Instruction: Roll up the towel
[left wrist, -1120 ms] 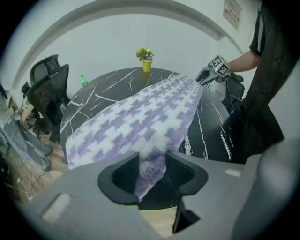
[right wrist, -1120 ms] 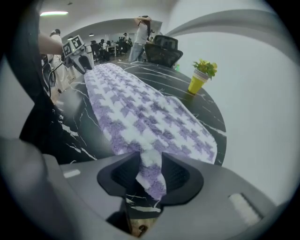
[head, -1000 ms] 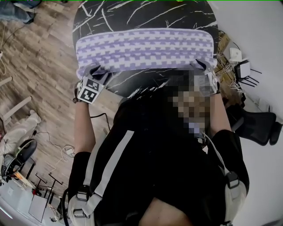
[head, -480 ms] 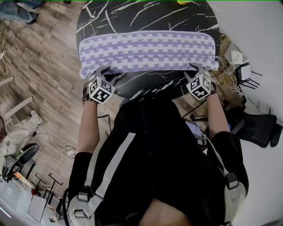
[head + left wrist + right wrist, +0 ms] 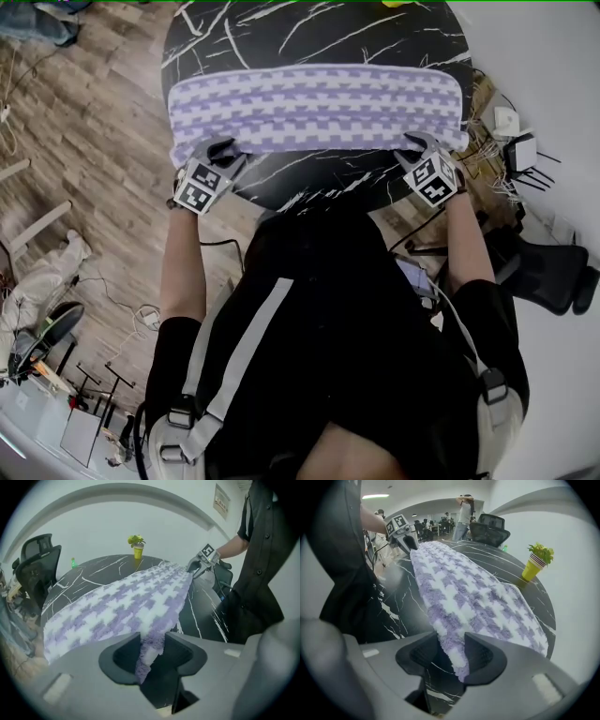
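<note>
Lilac-and-white chequered fluffy towel (image 5: 122, 606) is filling the narrow gap of my left gripper (image 5: 152, 641): I am pinching one near corner of it, the pads are pressing on the pile from both sides, and a tuft is hanging down below them. These jaws have just been closing on the cloth.

My right gripper (image 5: 447, 641) is holding the other near corner. Its jaws have just been opening a little, yet the towel is spanning the gap at the tips and lying hard against one jaw, with a strip of tabletop showing under the cloth on the other side.

Both grippers are pointing steeply down at the table's near edge, one at each end of the towel's near side. The square-marker cubes, left (image 5: 200, 186) and right (image 5: 434, 178), are facing up toward the head view.

From the jaws the towel is running away across the round black marble table with white veins (image 5: 281, 28), lying as a long, broad band from corner to corner, its near edge lifting where I am gripping it.

Farther out, a yellow pot with a green plant (image 5: 532, 569) is standing on the far part of the table, well apart from the towel. A black office chair (image 5: 40, 559) is standing beyond the rim, and wood-plank flooring (image 5: 84, 122) is showing beside the table.
</note>
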`<state>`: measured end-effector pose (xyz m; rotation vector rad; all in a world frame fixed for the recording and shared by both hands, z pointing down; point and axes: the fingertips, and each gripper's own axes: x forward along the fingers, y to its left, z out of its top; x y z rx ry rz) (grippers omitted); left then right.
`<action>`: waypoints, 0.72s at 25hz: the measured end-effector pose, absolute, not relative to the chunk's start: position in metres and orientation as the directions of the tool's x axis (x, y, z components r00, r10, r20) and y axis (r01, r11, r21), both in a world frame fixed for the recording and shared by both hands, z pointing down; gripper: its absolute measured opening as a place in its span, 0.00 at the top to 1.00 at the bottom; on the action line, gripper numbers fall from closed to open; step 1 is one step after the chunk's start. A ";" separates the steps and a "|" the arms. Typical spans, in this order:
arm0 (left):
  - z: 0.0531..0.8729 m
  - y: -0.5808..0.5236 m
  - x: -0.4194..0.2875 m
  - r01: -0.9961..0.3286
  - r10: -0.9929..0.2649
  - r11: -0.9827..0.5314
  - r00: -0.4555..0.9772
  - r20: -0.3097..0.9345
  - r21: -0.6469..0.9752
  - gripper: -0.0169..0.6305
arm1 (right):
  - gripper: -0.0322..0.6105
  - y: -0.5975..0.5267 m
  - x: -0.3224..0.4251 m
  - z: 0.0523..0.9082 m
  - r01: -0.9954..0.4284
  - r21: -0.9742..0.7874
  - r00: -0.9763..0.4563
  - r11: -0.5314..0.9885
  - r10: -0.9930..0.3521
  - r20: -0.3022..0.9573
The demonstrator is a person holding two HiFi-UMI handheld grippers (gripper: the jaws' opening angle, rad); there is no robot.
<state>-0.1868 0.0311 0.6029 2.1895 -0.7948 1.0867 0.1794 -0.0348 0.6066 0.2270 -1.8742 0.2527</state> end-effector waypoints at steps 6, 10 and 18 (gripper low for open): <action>0.605 0.035 -0.185 -0.647 -0.187 -0.750 0.411 0.892 0.141 0.70 | 0.68 -0.037 0.179 0.606 -0.268 -0.032 -0.284 0.963 -0.047 0.958; 0.608 0.042 -0.183 -0.620 -0.182 -0.780 0.351 0.919 0.083 0.67 | 0.68 -0.032 0.179 0.606 -0.253 -0.007 -0.269 0.967 -0.063 0.961; 0.617 0.032 -0.187 -0.602 -0.088 -0.788 0.319 0.944 0.130 0.77 | 0.77 -0.045 0.180 0.610 -0.204 -0.136 -0.245 0.969 0.084 0.966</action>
